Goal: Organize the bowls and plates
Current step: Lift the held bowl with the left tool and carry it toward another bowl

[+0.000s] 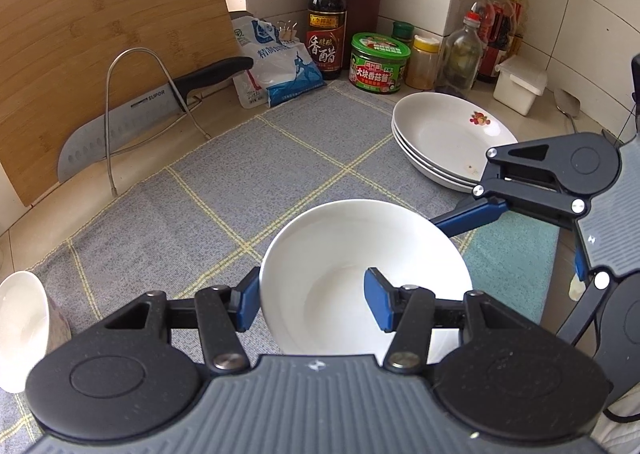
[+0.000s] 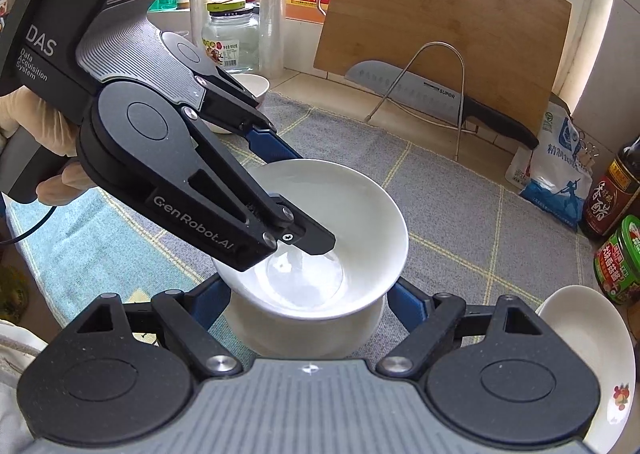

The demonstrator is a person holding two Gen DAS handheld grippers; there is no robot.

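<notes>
A white bowl [image 1: 360,254] sits nested in a second white bowl [image 2: 304,334] on the grey checked mat [image 1: 240,174]. My left gripper [image 1: 314,302] straddles the top bowl's near rim, one blue finger [image 1: 246,304] outside and one inside, still spread apart. In the right wrist view the left gripper [image 2: 280,190] reaches into the top bowl [image 2: 360,206]. My right gripper [image 2: 308,302] is open, its fingers on either side of the lower bowl. A stack of white plates [image 1: 444,134] lies at the mat's far right, also seen in the right wrist view [image 2: 592,358].
A wooden cutting board [image 1: 100,54] and a knife [image 1: 120,126] in a wire rack [image 1: 132,66] stand at the back left. Bottles and jars [image 1: 376,62], a salt bag [image 1: 276,62] and a white box [image 1: 518,84] line the wall. Another white bowl [image 1: 20,326] sits at the left edge.
</notes>
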